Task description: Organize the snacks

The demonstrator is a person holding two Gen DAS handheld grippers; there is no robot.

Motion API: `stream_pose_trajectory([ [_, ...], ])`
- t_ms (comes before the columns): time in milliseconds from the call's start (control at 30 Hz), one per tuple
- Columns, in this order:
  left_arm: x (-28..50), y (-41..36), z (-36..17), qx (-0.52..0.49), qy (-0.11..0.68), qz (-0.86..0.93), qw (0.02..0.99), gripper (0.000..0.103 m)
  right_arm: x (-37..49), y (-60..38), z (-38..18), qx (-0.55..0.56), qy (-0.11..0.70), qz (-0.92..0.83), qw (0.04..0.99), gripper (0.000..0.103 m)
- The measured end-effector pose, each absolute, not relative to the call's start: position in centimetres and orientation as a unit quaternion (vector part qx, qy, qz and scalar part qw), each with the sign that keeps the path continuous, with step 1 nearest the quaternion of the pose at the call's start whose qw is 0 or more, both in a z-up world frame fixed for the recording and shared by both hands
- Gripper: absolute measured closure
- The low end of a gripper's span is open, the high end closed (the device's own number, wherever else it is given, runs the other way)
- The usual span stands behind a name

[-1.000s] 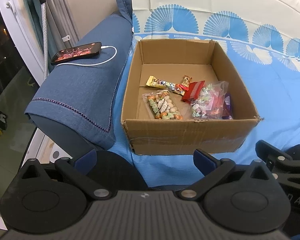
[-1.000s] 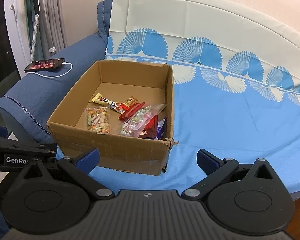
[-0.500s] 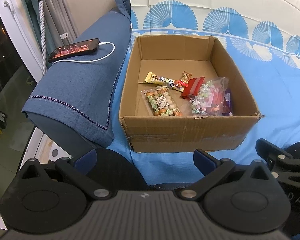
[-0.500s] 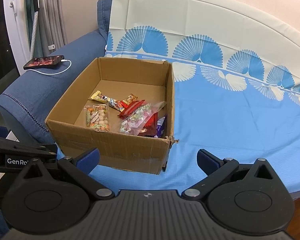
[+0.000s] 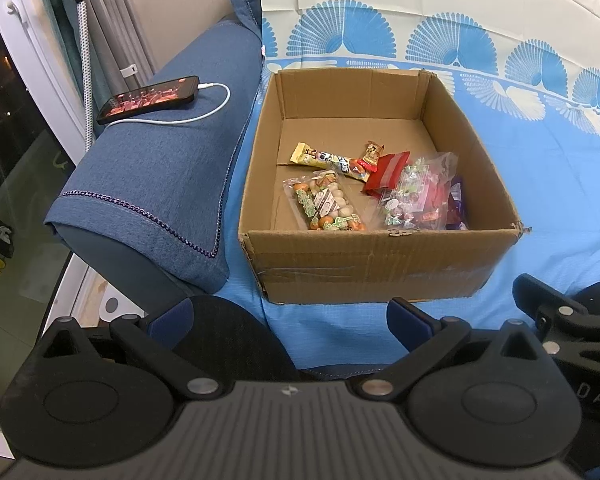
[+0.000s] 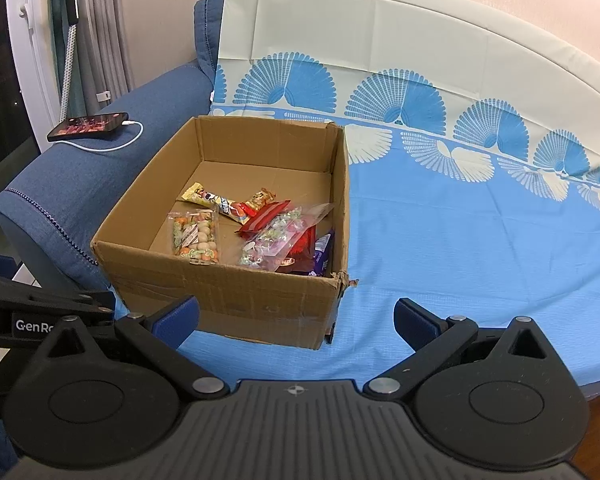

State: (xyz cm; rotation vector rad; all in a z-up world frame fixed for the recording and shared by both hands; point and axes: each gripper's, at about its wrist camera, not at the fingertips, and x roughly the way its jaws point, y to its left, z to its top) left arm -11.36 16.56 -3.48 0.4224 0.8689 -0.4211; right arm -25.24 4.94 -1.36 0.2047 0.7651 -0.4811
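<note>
Both grippers hang short of the box (image 5: 376, 264), nothing held: left gripper (image 5: 288, 318) fingers spread wide and empty, right gripper (image 6: 296, 318) same, spread and empty. Box sits open-topped on the blue sofa cover (image 6: 460, 240), just beside the armrest (image 5: 156, 184), where a phone (image 5: 150, 98) lies charging on a cable. Snacks are all inside the box, bunched toward its near right part: nut pack (image 5: 326, 206) flat near the front wall, yellow bar (image 5: 328, 160) behind it, small orange wrapper (image 5: 374, 152), red packet (image 5: 388, 170), clear candy bag (image 5: 416, 196) lying partly over red stuff, purple pack (image 5: 456, 208) against the right wall, mostly hidden. No snacks visible outside the box on the cover. Step looks like either the very start of sorting or the end with everything already boxed; can't tell which from this. If more is to be done, the next move calls for reaching over the front wall and down, nut pack being the easiest pick since it lies alone and flat; the candy bag is slippery and overlaps others, so it may drag neighbours.
</note>
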Motion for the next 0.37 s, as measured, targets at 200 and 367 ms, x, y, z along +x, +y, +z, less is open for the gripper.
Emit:
stream_pose_trajectory([
  [200, -11.38, 16.62, -3.55, 0.203, 0.413, -0.200, 0.865, 0.000, -25.27, 4.92, -1.37, 0.098, 0.369, -0.232, 0.895, 0.000],
  [367, -11.27, 16.64, -3.70, 0.207, 0.415, -0.198, 0.864, 0.000, -25.18, 4.97, -1.37, 0.099, 0.368, -0.229, 0.896, 0.000],
])
